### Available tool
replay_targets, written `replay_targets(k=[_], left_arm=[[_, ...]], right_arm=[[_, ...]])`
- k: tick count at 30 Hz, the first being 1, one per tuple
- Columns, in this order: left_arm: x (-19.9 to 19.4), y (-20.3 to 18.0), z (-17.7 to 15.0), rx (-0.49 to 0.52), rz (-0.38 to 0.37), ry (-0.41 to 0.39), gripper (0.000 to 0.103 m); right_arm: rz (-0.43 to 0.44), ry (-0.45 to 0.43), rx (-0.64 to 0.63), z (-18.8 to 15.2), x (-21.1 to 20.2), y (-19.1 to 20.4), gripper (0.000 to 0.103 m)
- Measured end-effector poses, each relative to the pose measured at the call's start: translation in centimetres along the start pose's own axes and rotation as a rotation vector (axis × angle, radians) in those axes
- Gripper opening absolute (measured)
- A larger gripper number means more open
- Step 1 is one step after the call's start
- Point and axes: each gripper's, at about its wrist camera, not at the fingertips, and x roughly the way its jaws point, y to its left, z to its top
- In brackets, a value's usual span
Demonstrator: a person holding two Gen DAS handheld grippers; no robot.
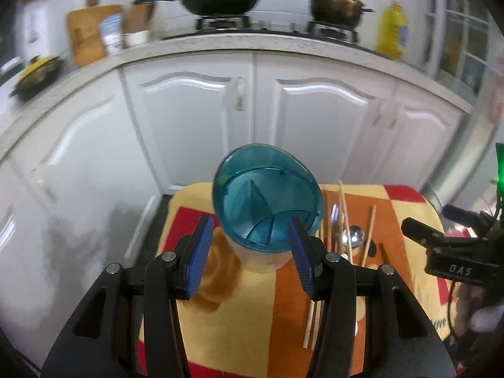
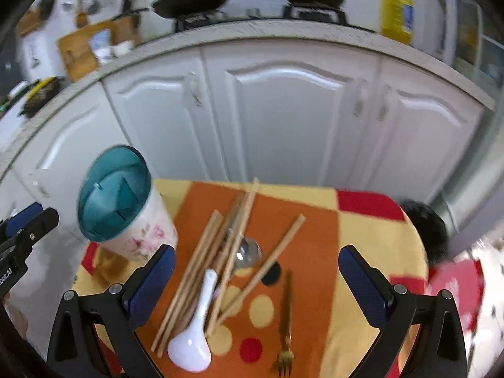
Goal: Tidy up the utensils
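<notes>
Utensil holder [image 2: 126, 208]: upright on desk [image 2: 362, 230]; chopsticks [image 2: 201, 271], white spoon [image 2: 195, 330], fork [image 2: 286, 318] lie beside it. Chopsticks likely light, stiff, slippery: grip mid-length. Left gripper [image 1: 249, 252] fingers apart, flanking holder; right gripper [image 2: 256, 280] fingers apart, empty.

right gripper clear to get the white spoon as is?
Probably yes. The right gripper is open, and the white spoon lies uncovered just below it, though its handle rests against the chopsticks.
</notes>
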Motion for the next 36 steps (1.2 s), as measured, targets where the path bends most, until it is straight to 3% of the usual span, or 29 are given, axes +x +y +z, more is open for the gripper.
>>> replay_targets(k=[4,9,19,24,36], left_arm=[[1.8,0.9,-0.3,-0.004,-0.033,0.027,0.048],[3.0,1.0,-0.7,-0.04,0.019,0.049,0.048],[0.2,-1.7,-1.5,-0.104,0.153,0.036,0.048],[-1.3,-3.7,-1.3,-0.068,0.188,0.019,0.048],[-1.6,-5.9,-0.7,-0.007,0.101,0.007,0.048]], right_arm=[[-0.036,0.031,0.027,-0.7,-0.7,0.4,0.103],[-0.023,0.037,0.01,-1.0,-0.3,1.0,0.103],[0.057,0.015,-0.059,-0.4,0.2,-0.7,0.103],[0.067,-0.002,-0.054,-0.9,0.1,-1.9,0.103],[-0.002,-0.029,0.052,-1.9,-1.8,-5.0,0.103]])
